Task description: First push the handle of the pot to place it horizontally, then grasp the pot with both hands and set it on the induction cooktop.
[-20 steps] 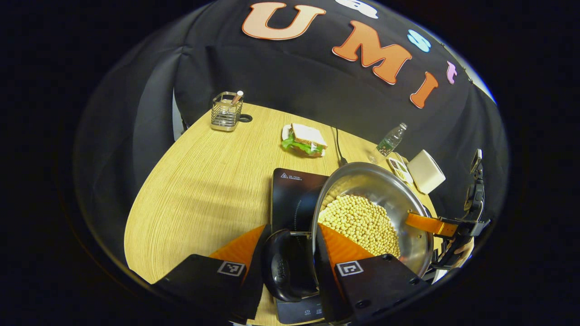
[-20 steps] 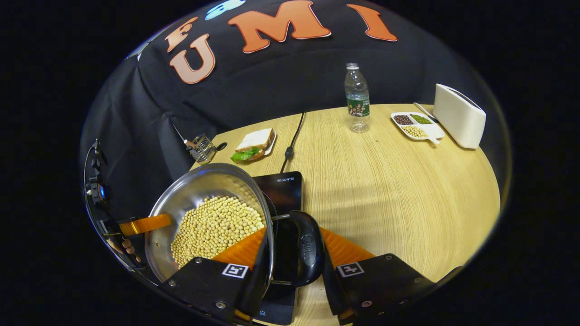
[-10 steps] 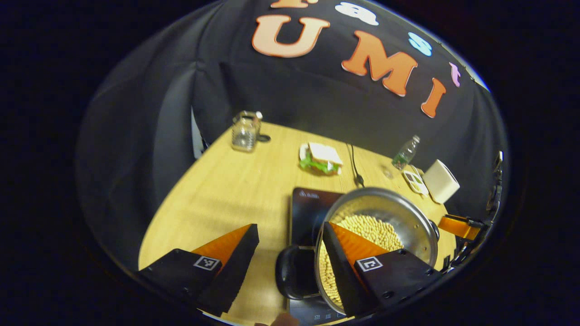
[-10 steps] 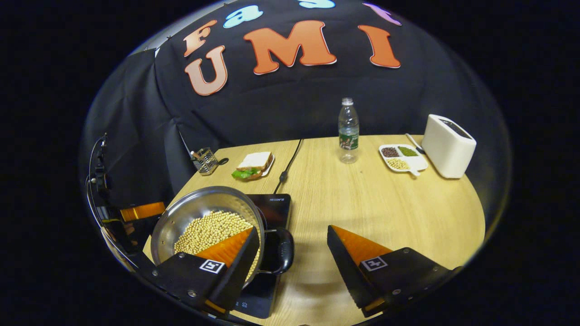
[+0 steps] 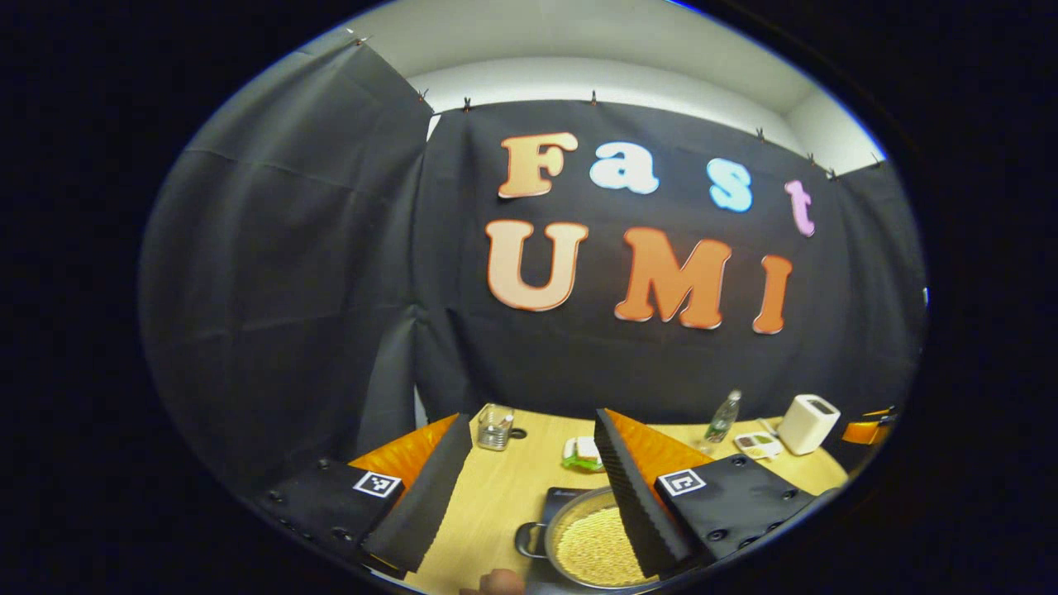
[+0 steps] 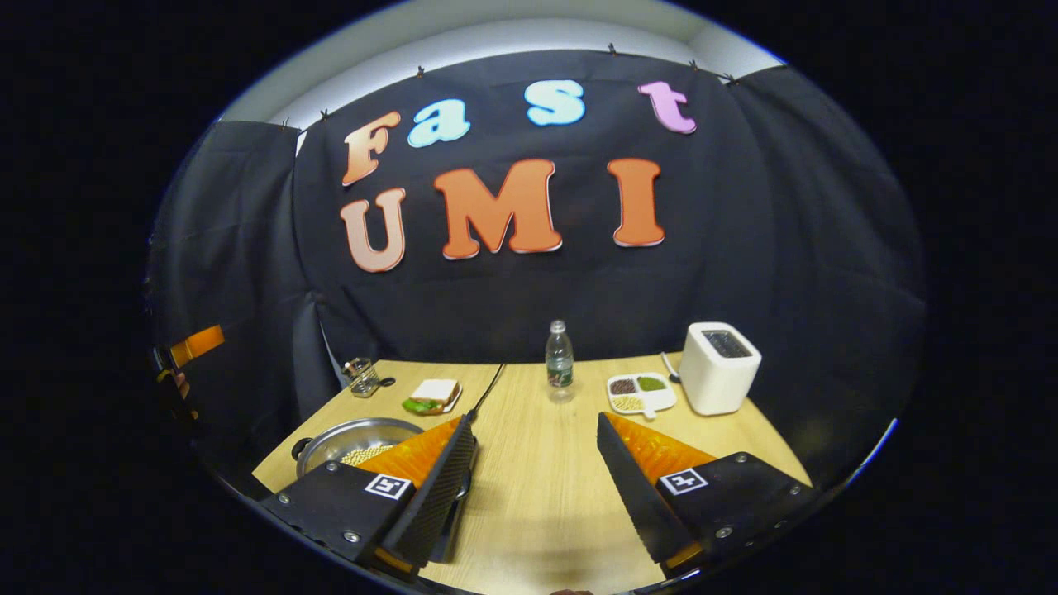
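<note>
The steel pot (image 5: pixel 591 547) full of pale beans sits on the black induction cooktop (image 5: pixel 569 497) low in the left gripper view. Its black side handle (image 5: pixel 529 539) points left. My left gripper (image 5: pixel 533 487) is open, raised above and behind the pot, with nothing between its fingers. In the right gripper view the pot (image 6: pixel 351 438) lies at the lower left, partly hidden by a finger. My right gripper (image 6: pixel 536 479) is open too, held back over bare table. The other gripper (image 6: pixel 197 342) shows at the far left edge.
At the back of the wooden table (image 6: pixel 537 430) stand a wire holder (image 6: pixel 361 378), a sandwich (image 6: pixel 431 395), a water bottle (image 6: pixel 559 361), a divided dish (image 6: pixel 640 391) and a white toaster (image 6: pixel 717 368). The cooktop's cable (image 6: pixel 488 388) runs toward the wall.
Both grippers let go of the pot's handles, opened, and drew up and back. The pot stays on the cooktop and now looks small and low.
</note>
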A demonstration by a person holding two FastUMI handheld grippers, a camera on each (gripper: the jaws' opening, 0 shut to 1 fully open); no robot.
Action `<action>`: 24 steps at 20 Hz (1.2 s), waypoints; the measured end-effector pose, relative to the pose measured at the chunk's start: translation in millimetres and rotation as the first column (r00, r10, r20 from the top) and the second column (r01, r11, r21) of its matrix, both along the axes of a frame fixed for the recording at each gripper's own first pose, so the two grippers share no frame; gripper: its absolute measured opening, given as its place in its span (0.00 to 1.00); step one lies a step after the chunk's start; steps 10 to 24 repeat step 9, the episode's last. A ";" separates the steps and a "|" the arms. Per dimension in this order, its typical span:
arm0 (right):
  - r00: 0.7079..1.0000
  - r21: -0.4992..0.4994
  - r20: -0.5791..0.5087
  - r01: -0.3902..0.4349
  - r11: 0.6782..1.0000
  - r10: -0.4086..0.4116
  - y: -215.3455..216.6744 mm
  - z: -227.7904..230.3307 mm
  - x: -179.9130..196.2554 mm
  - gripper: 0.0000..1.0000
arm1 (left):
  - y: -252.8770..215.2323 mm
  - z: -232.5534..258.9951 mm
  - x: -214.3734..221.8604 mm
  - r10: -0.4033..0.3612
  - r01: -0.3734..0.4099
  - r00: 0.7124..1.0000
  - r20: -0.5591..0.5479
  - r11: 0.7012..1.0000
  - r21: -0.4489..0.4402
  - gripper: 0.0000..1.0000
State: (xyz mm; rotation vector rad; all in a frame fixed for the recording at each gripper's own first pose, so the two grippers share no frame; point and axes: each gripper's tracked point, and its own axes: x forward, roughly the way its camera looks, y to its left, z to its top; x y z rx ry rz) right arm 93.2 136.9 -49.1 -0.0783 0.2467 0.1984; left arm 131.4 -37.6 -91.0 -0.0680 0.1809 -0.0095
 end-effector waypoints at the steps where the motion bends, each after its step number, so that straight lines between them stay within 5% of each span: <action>1: 0.999 -0.004 0.035 0.018 1.000 -0.018 -12.8 14.7 -6.4 0.94 | -9.7 18.9 -11.2 -0.015 0.015 0.999 0.031 1.000 0.004 0.96; 9: 0.986 0.035 0.133 0.092 0.995 -0.096 -72.2 53.8 -48.7 0.93 | -107.6 66.6 -77.2 -0.228 0.227 0.970 0.084 0.974 0.021 0.96; 24: 0.986 0.035 0.133 0.092 0.995 -0.096 -72.2 53.8 -48.7 0.93 | -107.6 66.6 -77.2 -0.228 0.227 0.970 0.084 0.974 0.021 0.96</action>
